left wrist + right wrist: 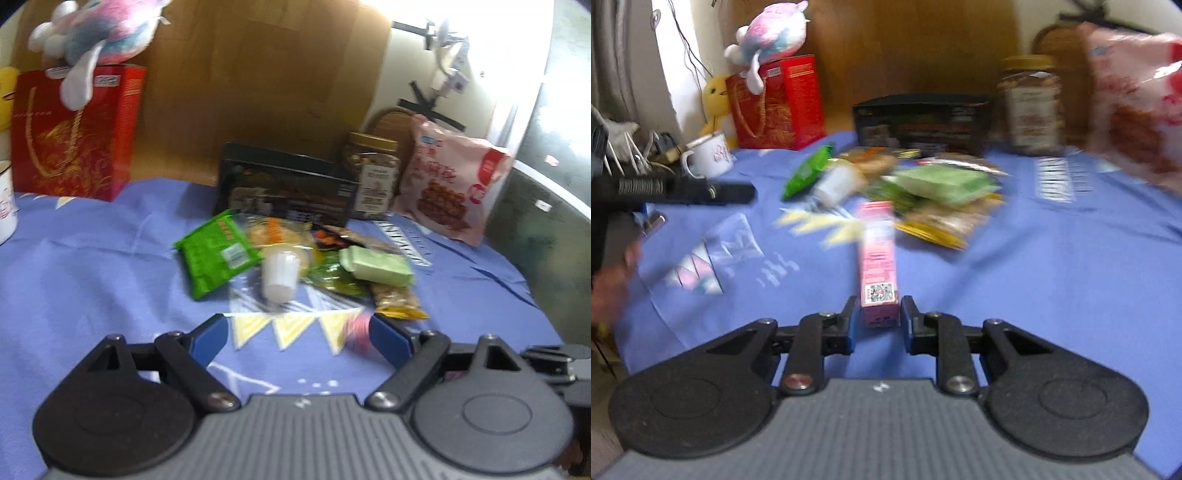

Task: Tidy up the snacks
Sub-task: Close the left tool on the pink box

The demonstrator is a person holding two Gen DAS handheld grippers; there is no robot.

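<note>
Nearest the lens in the left wrist view, the left gripper [299, 338] fills the bottom of the frame with its blue-padded fingers spread wide and nothing between them. Just beside its right finger, a blurred pink object shows at lower centre-right; contact cannot be confirmed.

Left to right across that view: a white mug [5, 201] at the left edge; a red gift bag [74, 133] at upper left with a plush toy [99, 29] on top; a green packet [216, 253] at centre; a small white cup [280, 271] lying on its side just beside it; a black box [284, 184] behind; a pale green packet [376, 266] over a yellow packet [399, 302]; a nut jar [373, 173]; a pink snack bag [454, 184] at right. All rest on the blue tablecloth [92, 277].

Right wrist view, bottom centre: the right gripper [877, 321] is closed onto the near end of a pink stick box [879, 258], which extends away from the camera toward mid-frame, its far end near the snack pile [923, 184]. Whether the box is lifted off the cloth cannot be determined. Both views are motion-blurred.
</note>
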